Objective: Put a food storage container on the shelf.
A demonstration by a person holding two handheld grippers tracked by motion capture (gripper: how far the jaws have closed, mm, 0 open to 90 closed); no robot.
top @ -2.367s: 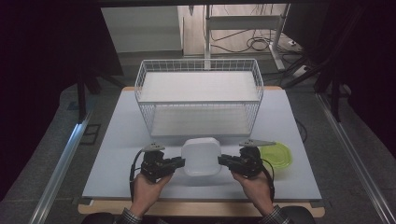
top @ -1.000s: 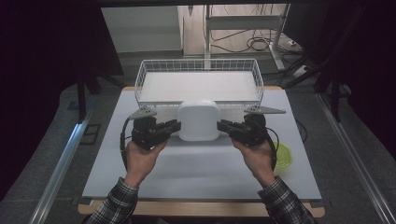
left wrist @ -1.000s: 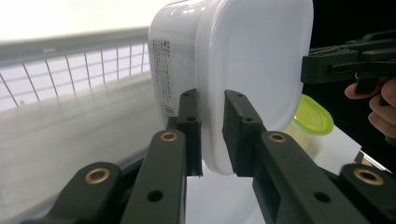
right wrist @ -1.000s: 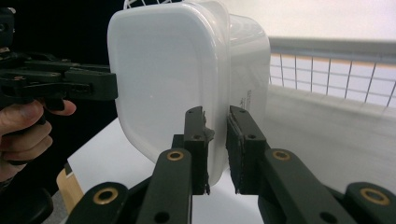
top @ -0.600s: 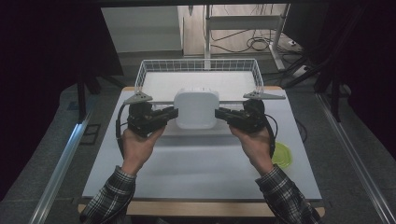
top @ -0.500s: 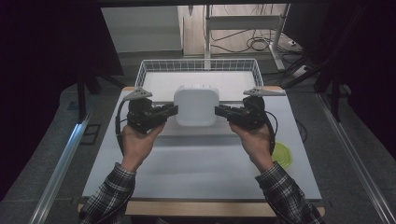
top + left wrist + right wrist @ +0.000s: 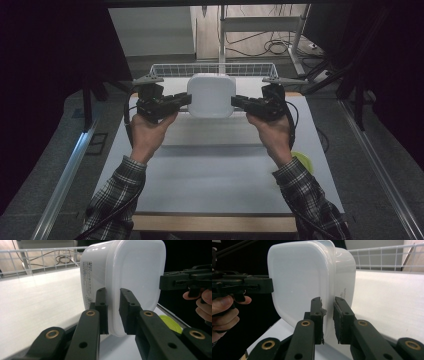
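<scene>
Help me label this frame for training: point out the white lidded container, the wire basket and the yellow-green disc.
white lidded container [image 7: 211, 95], high view, middle of its lid.
wire basket [image 7: 172, 69], high view, far wire rim, left part.
yellow-green disc [image 7: 172, 323], left gripper view, its top face by the table edge.

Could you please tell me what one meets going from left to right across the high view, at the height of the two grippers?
Left gripper → white lidded container, clamped by its rim on both sides → right gripper, all above the table.
</scene>
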